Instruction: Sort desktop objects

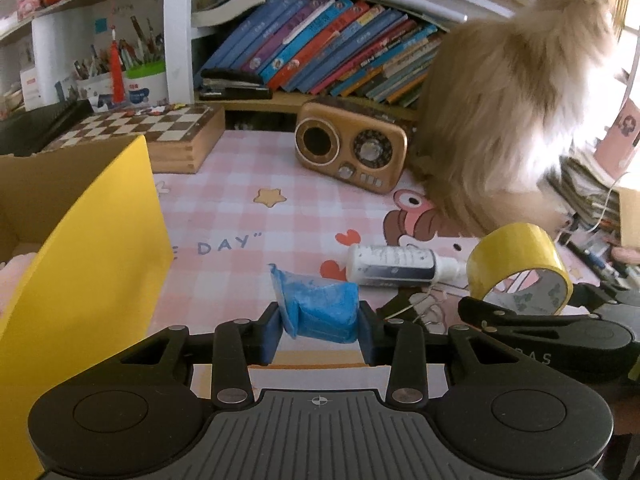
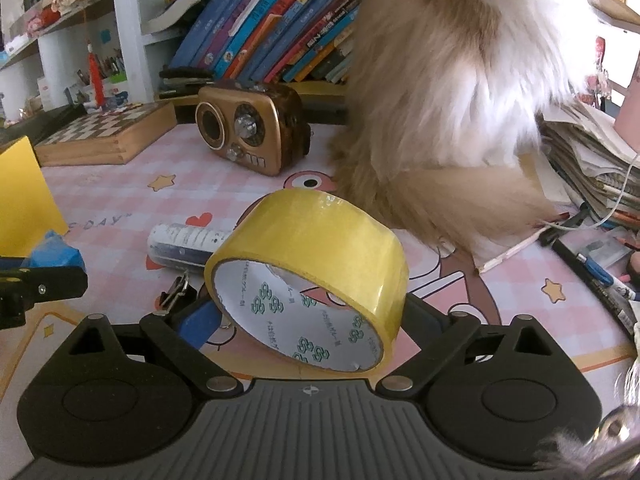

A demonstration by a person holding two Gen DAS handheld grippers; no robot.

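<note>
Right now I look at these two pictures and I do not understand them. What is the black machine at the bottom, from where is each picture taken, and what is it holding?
No robot here: a person holds a two-finger gripper in each hand, each with a camera looking along its fingers. In the left view, the left gripper pinches a blue packet beside a yellow box. In the right view, the right gripper holds a roll of yellow tape between wide jaws. On the pink checked mat lie a white bottle, a gold radio, a chessboard, and a furry animal.
</note>
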